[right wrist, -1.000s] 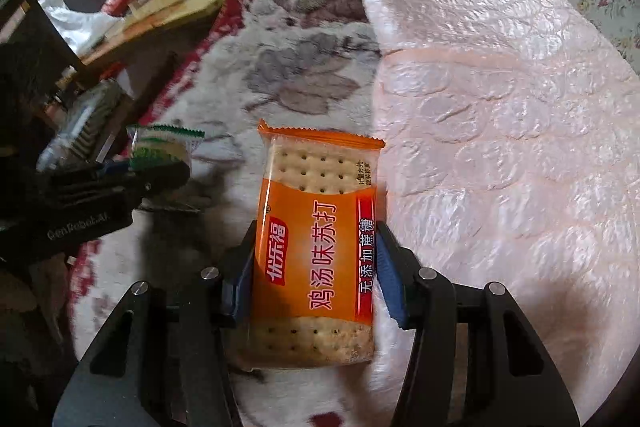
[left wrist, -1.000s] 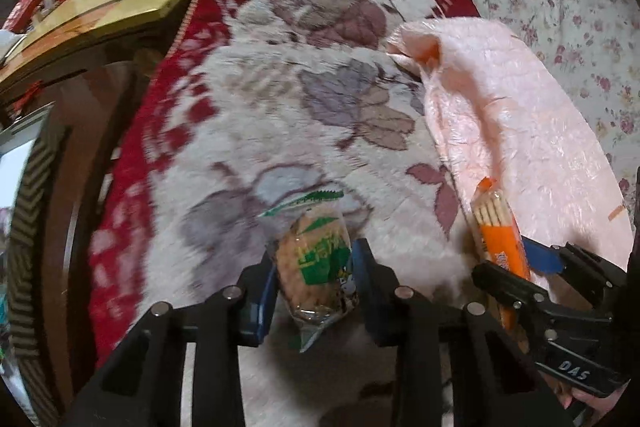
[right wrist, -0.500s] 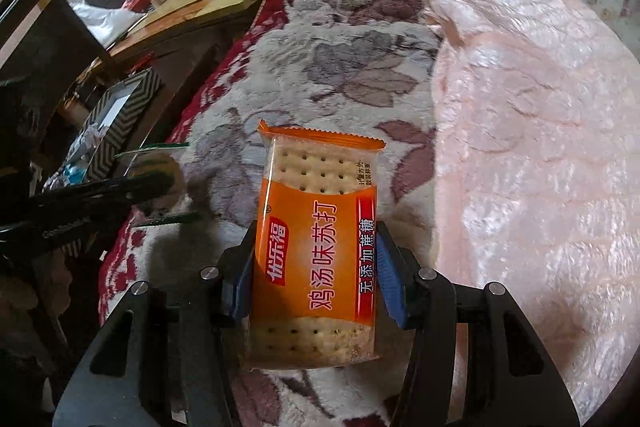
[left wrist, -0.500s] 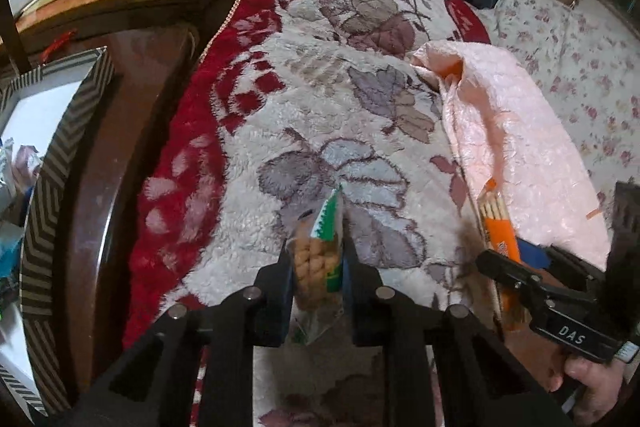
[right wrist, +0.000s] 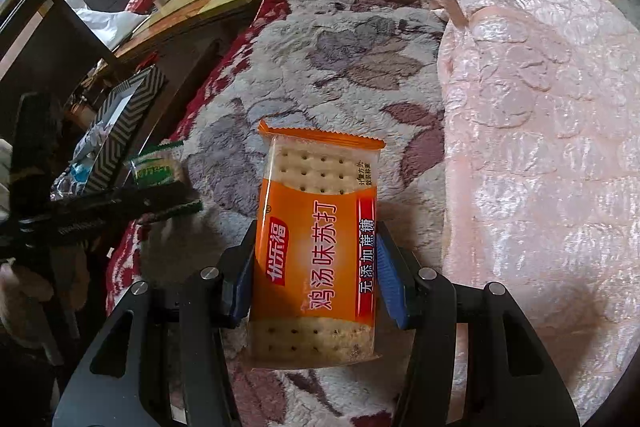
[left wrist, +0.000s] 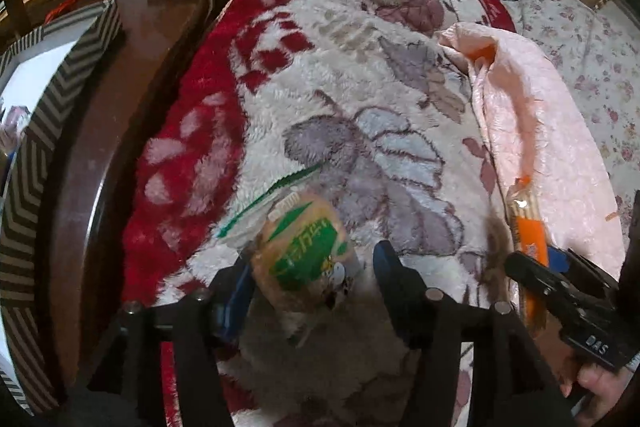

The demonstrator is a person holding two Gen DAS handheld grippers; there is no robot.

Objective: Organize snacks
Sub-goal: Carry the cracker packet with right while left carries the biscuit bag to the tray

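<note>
Right gripper point(right wrist: 316, 267) clamped on orange cracker pack point(right wrist: 316, 251), upright over floral blanket point(right wrist: 360, 39). Left gripper point(left wrist: 312, 267) at nine o'clock, jaws spread wider than green biscuit packet point(left wrist: 304, 247) between; grip unclear.

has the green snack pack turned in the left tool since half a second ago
Yes. The green snack pack was edge-on between the fingers; now its printed face shows, tilted left, over the same floral blanket, with the left tool opened wider.

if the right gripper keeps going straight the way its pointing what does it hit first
Probably the flowered blanket. The right gripper, shut on the orange cracker pack, points along it, with the pink quilt to its right. No other object sits ahead, though depth is hard to judge.
</note>
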